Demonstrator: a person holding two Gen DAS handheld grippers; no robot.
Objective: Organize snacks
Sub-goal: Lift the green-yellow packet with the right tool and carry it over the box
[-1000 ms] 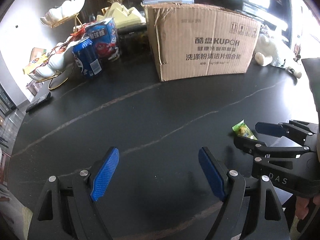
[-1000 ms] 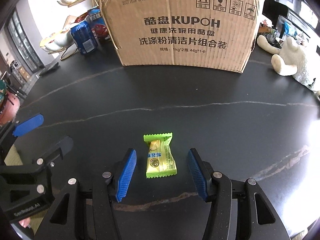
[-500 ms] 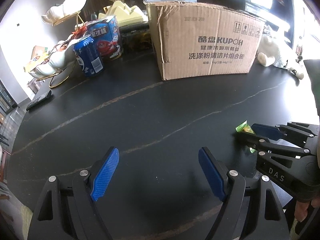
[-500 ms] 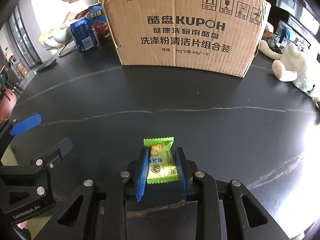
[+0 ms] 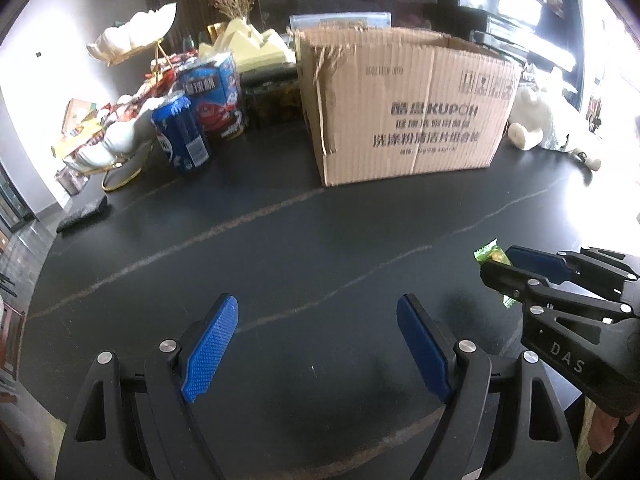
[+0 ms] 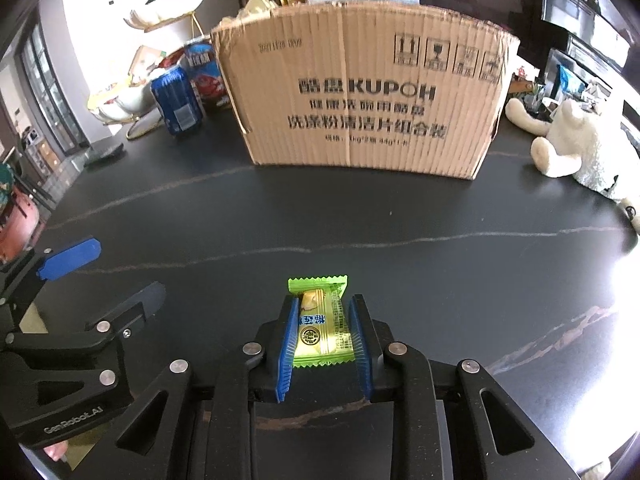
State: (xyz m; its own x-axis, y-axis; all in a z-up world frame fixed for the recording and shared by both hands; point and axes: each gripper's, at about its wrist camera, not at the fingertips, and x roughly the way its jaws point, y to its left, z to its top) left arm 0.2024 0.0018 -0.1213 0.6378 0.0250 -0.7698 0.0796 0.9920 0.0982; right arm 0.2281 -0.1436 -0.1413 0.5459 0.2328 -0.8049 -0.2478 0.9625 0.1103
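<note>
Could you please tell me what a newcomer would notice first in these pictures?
Probably the bright green snack packet, pinched between the blue pads of the right gripper near the front of the black table. Behind it stands a big cardboard box, with a blue can to its left.

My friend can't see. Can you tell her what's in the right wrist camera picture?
The right tool, with blue pads, is shut on a small green and yellow wrapped snack just over a black table. Behind stands a big brown cardboard box, with a blue drink can to its left and a white plush toy to its right.
</note>
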